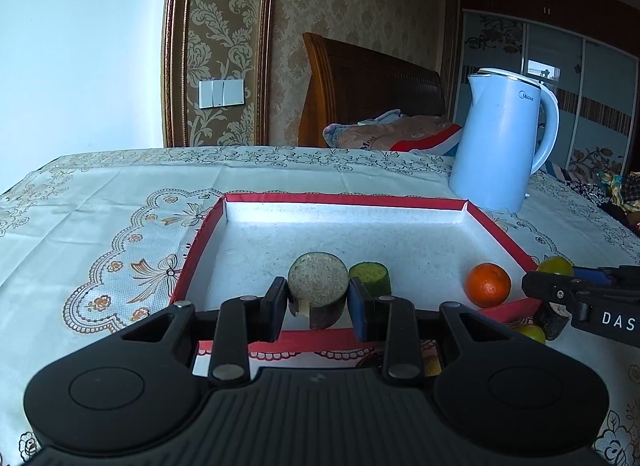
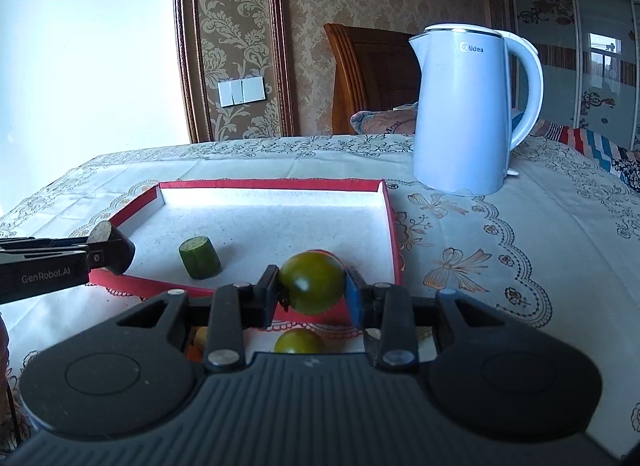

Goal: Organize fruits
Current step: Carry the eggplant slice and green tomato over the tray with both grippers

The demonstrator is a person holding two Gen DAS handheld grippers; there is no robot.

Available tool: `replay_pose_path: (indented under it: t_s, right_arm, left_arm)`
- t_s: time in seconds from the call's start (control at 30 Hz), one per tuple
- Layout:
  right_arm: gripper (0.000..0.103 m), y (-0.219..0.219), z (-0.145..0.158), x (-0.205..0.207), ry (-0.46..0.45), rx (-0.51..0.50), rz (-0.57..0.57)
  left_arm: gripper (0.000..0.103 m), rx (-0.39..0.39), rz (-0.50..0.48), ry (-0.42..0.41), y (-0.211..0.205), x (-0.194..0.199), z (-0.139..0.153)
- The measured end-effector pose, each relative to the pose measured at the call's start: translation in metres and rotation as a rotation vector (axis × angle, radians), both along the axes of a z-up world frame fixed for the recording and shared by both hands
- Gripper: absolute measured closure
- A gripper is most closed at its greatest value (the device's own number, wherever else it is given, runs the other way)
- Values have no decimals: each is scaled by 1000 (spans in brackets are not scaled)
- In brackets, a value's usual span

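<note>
Cloth-covered table (image 1: pixel 120 193); red-rimmed tray (image 1: pixel 340 198), white kettle (image 1: pixel 504 137), green tomato (image 2: pixel 299 341) atop

The tall pale-blue plastic electric kettle (image 2: pixel 464 113) carries the brand "Midea" in dark letters near its top rim. The black side of the left gripper (image 2: pixel 98 256), seen from the right wrist view, reads "GenRobot.AI" in white. The black body of the right gripper (image 1: pixel 554 286), seen from the left wrist view, shows white letters "DAS", cut off at the frame edge. A folded pinkish cloth bundle (image 1: pixel 384 135) on the bed bears a partly legible word beginning "Mos".
</note>
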State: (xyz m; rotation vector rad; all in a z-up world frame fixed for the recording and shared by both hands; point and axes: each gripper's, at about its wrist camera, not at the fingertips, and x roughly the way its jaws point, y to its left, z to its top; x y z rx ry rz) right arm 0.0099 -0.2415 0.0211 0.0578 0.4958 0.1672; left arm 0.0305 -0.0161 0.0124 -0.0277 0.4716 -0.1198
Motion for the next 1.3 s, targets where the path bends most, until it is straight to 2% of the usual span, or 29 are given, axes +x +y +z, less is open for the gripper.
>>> replay_pose_path:
  t_s: [0.23,0.67,1.17,1.3]
  right_arm:
    - [71,10,1,34,-1,-19,-21]
    - [71,10,-3,98,53,-24,-62]
    - [71,12,-10,134,107,-20,-74]
    - [70,15,-12,139,115,-57,-84]
  left_arm:
    - [71,-14,7,15,-7,28,6]
    - [71,12,14,57,-27,80,2]
    - [71,32,38,103,-32,107,-7]
    - [71,25,49,125,-31,115,-9]
